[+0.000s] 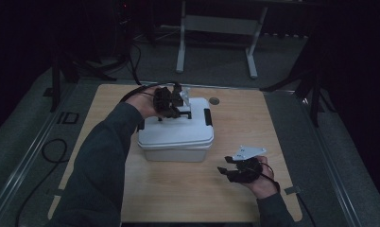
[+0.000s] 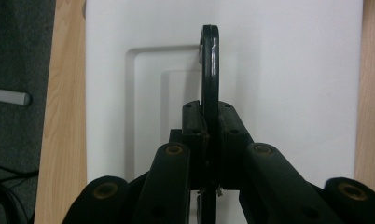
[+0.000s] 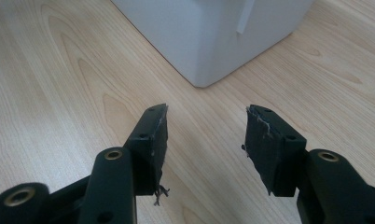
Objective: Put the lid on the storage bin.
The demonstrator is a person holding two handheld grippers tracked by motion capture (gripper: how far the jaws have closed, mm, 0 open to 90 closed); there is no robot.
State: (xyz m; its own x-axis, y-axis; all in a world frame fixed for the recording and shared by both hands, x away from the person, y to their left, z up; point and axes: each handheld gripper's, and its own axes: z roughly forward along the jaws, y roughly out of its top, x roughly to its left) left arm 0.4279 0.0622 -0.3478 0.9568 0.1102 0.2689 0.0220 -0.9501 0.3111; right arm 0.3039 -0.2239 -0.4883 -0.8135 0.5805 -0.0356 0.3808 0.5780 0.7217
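- Handle (image 2: 210, 70) of the white lidded box (image 1: 176, 139) is what you have in hand: your left claw (image 1: 173, 106) is clamped tight on the thin black bar, one pad on either face of it
- The box stands near the middle of the table (image 1: 131, 189), lid (image 1: 176, 127) on, with black side latches (image 1: 207, 117) at its ends; the handle sits in the recessed panel on top of the lid
- In the left gripper view the handle stands up on edge out of its recess and runs straight away from the claw, so its long axis lies in line with your jaws
- The box's own long axis runs across the table, left to right, as the high view shows it
- Your right claw (image 3: 206, 140) hovers low over the bare wood near the box's front right corner, jaws half open with nothing between them
- The step looks like the grip before a lift or carry; whether the latches are fastened you cannot tell
- Next move calls for a straight upward pull, keeping the handle centred in the pads so the box does not swing or tip
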